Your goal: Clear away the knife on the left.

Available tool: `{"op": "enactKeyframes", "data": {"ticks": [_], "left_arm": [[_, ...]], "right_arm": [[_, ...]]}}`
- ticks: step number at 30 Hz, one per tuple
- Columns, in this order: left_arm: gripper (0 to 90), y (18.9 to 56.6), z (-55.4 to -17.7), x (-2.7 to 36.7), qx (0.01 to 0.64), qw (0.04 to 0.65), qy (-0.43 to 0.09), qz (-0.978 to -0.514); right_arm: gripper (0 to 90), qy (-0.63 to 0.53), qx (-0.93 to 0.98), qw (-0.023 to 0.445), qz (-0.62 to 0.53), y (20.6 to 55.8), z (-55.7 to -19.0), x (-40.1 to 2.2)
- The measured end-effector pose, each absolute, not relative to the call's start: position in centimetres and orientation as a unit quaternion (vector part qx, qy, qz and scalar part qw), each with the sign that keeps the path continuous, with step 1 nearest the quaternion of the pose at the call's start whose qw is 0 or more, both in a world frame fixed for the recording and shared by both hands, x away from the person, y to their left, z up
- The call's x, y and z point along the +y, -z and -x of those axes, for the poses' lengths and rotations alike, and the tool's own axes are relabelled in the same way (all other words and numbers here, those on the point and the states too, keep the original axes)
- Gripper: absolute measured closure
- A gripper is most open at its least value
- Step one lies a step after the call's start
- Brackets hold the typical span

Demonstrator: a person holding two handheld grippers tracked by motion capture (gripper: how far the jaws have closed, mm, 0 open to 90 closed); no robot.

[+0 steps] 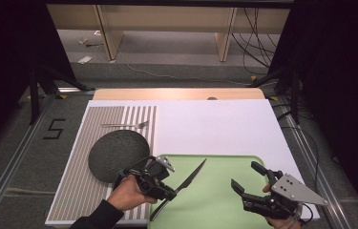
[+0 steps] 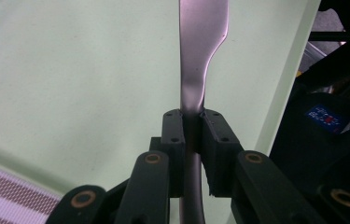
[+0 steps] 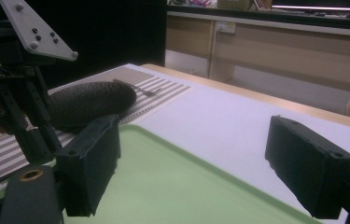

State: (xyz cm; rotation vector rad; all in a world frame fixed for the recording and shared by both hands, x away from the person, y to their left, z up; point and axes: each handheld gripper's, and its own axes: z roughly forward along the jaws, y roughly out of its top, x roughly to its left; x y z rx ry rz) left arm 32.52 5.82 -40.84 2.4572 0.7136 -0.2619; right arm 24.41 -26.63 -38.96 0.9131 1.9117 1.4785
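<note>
At the left edge of the white tabletop (image 1: 215, 124) lies a placemat (image 1: 78, 191) of woven fabric in grey and pale stripes; its mesh weave shows up close in the left gripper view. A thin metal fork (image 1: 125, 125) rests across the mat's far end, tines toward the right. Nearer, a round dark plate (image 1: 112, 152) with a matt, grainy surface sits on the mat, its right side reaching past the mat's border; in the right gripper view it reads as a low, rough-skinned dome.

Just right of the plate, the left gripper (image 1: 171, 193), black with a grey three-cornered plate on top, is held in a hand in a dark sleeve. Its fingers (image 2: 172, 133) pinch a knife (image 1: 186, 180) at the neck where the rounded handle meets the blade. The knife is smooth dull metal, its blade flat and widening with a curved shoulder, pointing up and to the right over the near left part of the tray (image 1: 215, 205). The tray is a pale green, smooth plastic rectangle with rounded corners and a low raised rim.

Over the tray's right part the right gripper (image 1: 246, 176) has its blocky, matt black fingers (image 3: 93, 163) spread wide apart, with nothing between them.
</note>
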Motion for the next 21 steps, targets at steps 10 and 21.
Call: {"op": "enactKeyframes", "data": {"ticks": [10, 21], "left_arm": [[79.7, 41.8, -32.7, 3.5, 0.254, 0.226, 0.093, -0.936], [79.7, 44.7, -33.9, 1.6, 0.255, 0.17, 0.133, -0.943]], "right_arm": [[19.0, -0.548, 0.714, 0.275, -0.338, 39.0, -24.4, -26.6], [19.1, -0.551, 0.712, 0.273, -0.338, 39.0, -24.5, -26.6]]}}
